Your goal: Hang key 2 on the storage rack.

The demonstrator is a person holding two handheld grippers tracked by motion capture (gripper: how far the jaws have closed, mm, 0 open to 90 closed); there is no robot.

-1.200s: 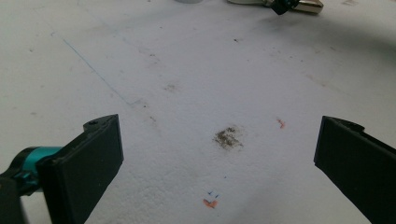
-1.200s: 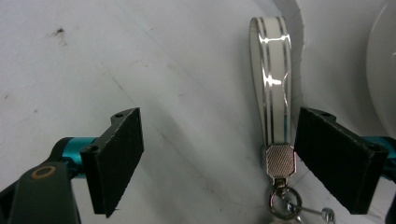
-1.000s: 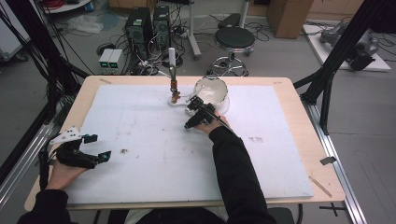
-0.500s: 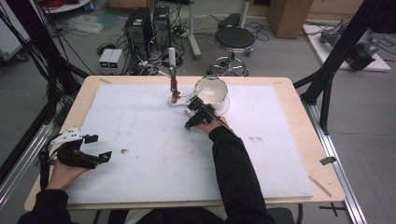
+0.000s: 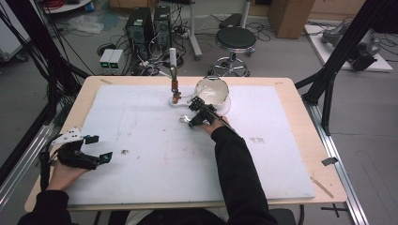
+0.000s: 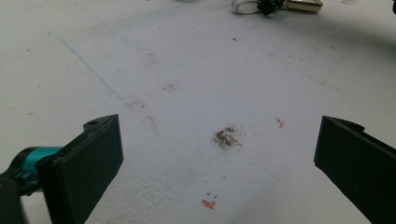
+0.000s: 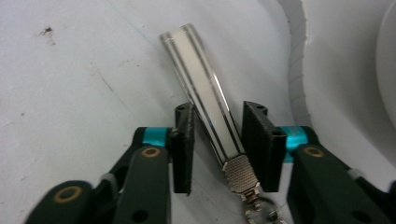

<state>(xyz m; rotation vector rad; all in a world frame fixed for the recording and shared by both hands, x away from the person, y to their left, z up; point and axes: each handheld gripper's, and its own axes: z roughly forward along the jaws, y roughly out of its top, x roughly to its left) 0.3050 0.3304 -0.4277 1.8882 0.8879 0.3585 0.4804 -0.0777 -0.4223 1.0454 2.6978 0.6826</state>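
Observation:
A tapered silver-and-white keychain bar [image 7: 196, 65] with a knurled metal end and a ring lies flat on the white table sheet. My right gripper [image 7: 217, 140] straddles it, one black pad on each side. Its jaws have just been closing, and narrow gaps still show between the pads and the bar. From above, that gripper [image 5: 195, 115] sits beside a white bowl [image 5: 212, 90], with the bar [image 5: 183, 120] at its tips. My left gripper [image 5: 100, 148] rests near the table's left edge, wide open, with only bare stained sheet between its pads [image 6: 98, 154].
A small stand with a clip [image 5: 175, 91] and an upright white tube [image 5: 172, 56] rises at the far middle of the table. The bowl's curved rim [image 7: 299, 56] lies just right of the right jaw. Computers, cables and a stool stand on the floor beyond the table.
Both hands stay where they were. The right gripper's jaws look drawn in closer around the bar than in the earlier frames.

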